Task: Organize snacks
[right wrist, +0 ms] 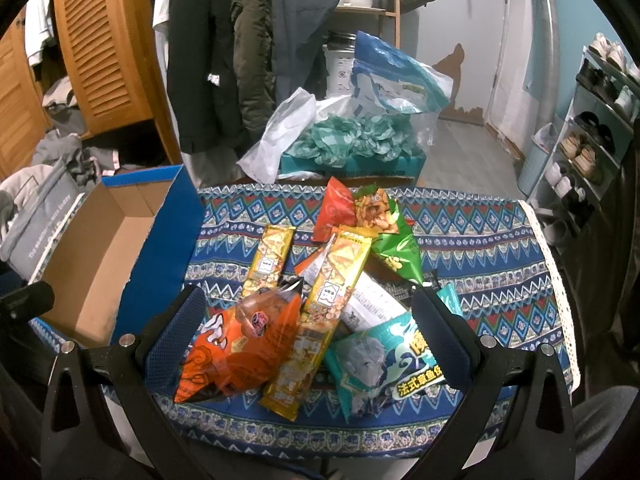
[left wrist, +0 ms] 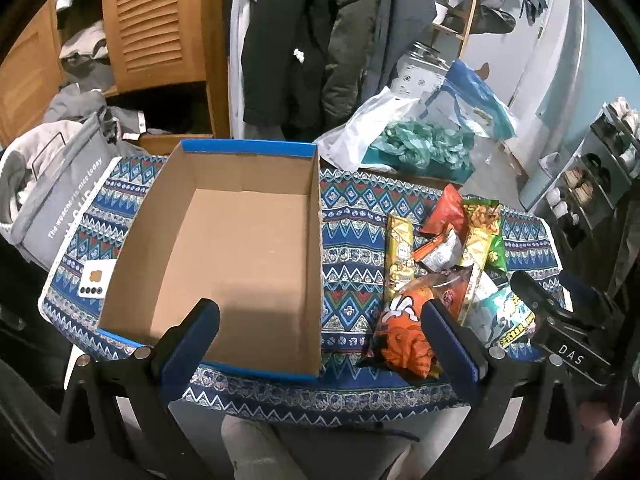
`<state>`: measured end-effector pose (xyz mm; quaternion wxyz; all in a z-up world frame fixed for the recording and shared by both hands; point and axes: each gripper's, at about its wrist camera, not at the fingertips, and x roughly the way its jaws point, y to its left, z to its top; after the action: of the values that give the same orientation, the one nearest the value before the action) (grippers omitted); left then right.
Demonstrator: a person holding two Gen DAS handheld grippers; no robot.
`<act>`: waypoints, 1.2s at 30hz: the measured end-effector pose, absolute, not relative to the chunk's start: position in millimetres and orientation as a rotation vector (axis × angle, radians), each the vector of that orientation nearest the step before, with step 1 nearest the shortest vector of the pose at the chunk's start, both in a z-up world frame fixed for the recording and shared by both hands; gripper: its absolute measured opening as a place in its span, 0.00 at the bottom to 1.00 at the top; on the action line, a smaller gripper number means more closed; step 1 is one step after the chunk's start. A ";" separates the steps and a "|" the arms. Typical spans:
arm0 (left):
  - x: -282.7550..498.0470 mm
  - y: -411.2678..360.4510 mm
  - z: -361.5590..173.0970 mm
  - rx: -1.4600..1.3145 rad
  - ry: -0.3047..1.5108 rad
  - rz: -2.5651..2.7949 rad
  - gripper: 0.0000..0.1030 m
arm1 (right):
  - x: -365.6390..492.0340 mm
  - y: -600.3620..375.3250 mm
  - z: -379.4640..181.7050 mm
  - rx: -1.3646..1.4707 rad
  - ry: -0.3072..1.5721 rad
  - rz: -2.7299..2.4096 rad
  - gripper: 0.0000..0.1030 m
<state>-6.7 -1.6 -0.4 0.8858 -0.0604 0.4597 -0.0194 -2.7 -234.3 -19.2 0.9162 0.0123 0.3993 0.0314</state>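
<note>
An empty cardboard box (left wrist: 224, 240) with blue rims sits on the patterned tablecloth (left wrist: 352, 216); in the right wrist view the box (right wrist: 100, 248) lies at the left. A pile of snack packets lies to its right: an orange bag (right wrist: 240, 344), two yellow packets (right wrist: 324, 312), a teal packet (right wrist: 380, 364), a green bag (right wrist: 396, 252) and a red bag (right wrist: 336, 208). My left gripper (left wrist: 320, 320) stands open over the box's near right corner, with the orange bag (left wrist: 404, 336) by its right finger. My right gripper (right wrist: 308, 320) stands open above the pile, nothing held.
Behind the table stand a teal box with crumpled paper (right wrist: 356, 144) and plastic bags (right wrist: 396, 80). Coats hang at the back (left wrist: 304, 40). A grey bag (left wrist: 60, 192) sits left of the table, a shoe rack (right wrist: 592, 128) to the right. The right gripper (left wrist: 560, 320) shows at the left view's right edge.
</note>
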 end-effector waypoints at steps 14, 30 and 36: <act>-6.2 -4.3 0.2 -0.125 0.959 -0.049 0.99 | -2.7 -236.2 -19.9 0.030 0.824 0.066 0.98; -7.5 -9.7 2.6 -0.095 0.936 -0.050 0.99 | -2.5 -236.5 -20.9 0.034 0.827 0.066 0.98; -8.3 -12.6 1.7 -0.086 0.941 -0.067 0.99 | -2.3 -236.3 -21.3 0.035 0.829 0.065 0.98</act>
<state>-8.3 -12.6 1.7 0.8899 -0.0415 0.4531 -0.0323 -2.3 -236.3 -21.3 0.9147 0.0172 0.4027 0.0314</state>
